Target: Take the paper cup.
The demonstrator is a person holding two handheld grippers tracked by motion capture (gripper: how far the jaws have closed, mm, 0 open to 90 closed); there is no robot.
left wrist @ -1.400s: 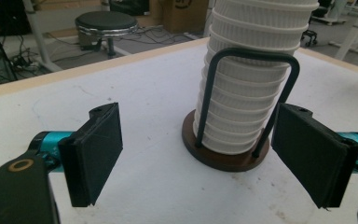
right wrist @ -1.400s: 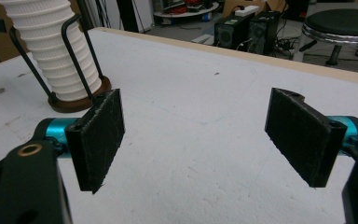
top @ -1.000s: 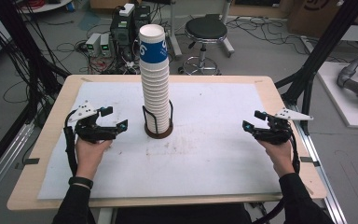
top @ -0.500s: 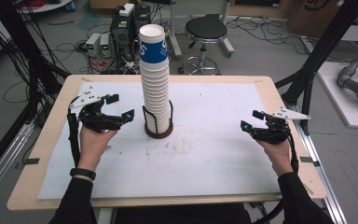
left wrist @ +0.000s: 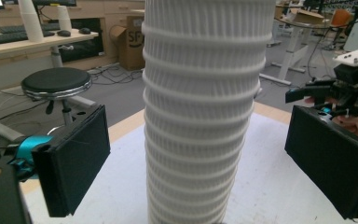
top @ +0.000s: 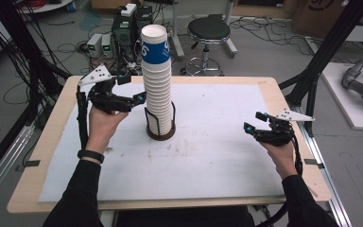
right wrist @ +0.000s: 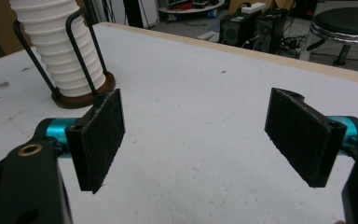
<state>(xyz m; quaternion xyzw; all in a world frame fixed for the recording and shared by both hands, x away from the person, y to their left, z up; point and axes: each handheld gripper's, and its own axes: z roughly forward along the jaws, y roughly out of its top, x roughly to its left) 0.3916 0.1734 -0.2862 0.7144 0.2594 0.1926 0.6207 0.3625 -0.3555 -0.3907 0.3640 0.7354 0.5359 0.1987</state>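
Reaching for the cup stack (top: 157, 82) with the left gripper (top: 131, 90), jaws spread wide.
No cup is taken yet; the right gripper (top: 254, 122) waits open and empty at the right.

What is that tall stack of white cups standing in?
The stack of cups stands in a black wire holder on a round brown base. The stack covers the base's middle, so the lowest cup's bottom is hidden.
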